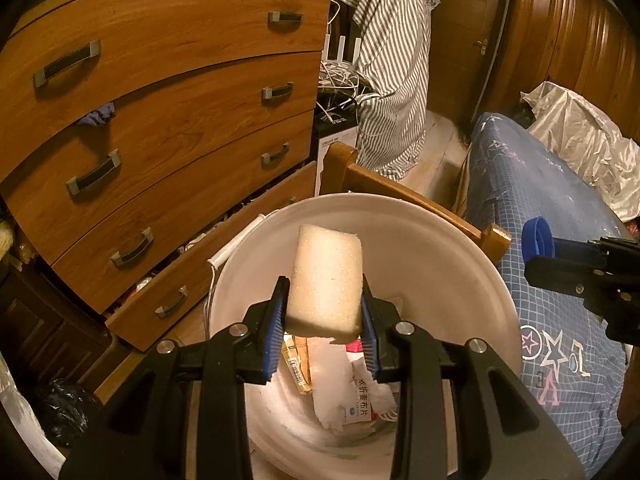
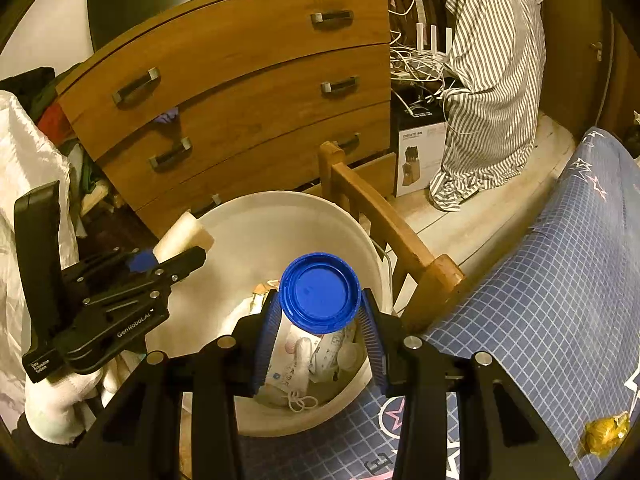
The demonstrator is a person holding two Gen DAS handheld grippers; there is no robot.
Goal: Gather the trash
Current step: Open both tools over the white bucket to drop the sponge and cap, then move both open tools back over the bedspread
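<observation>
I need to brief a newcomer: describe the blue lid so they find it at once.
Start at the wooden chest of drawers; below it stands a white bucket of trash. Over its mouth the right claw grips the blue lid, round and ridged, unlike the pale foam block beside it.

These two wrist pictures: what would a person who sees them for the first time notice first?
Probably the two held items: a white foam block clamped in the left gripper and a bright blue lid clamped in the right gripper, both over a white bucket with wrappers at its bottom. Behind stands a wooden chest of drawers, its lowest drawer pulled open.
</observation>
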